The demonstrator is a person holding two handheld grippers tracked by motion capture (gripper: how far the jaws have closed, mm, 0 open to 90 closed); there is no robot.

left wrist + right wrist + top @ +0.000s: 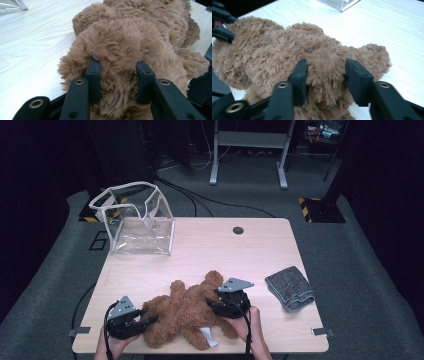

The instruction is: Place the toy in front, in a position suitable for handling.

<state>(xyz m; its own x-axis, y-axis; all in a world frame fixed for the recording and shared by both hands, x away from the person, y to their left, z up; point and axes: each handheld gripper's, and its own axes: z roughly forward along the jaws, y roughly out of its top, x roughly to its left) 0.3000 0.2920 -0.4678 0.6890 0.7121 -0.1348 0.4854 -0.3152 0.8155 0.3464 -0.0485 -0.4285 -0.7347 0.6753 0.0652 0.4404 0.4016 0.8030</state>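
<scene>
Left tool (131, 320) at the near left of the desk (210, 245), held in a hand coming from the bottom edge; its jaws are pressed into a fold of brown fur at one end of the teddy bear (187, 310), closed on it with plush bunched between the pads. In the left gripper view the same tool (118, 80) has both black jaws sunk into the pile, fur bulging up between and over them. Right tool (227, 304) sits near the middle front of the desk, grey plate on top, jaws likewise clamped on the bear's other end; in the right gripper view that tool (325, 77) pinches a thick tuft, jaws part closed with fur between. The teddy bear (287, 57) lies flat on the desk along the near edge, between the two tools, a white tag (209, 336) showing at its near side. Outward: folded grey cloth (290, 287) on the right part of the desk, well apart from the bear. Clear plastic bag (137, 220) with white trim stands open at the far left corner. Small dark round grommet (238, 230) near the far edge.
</scene>
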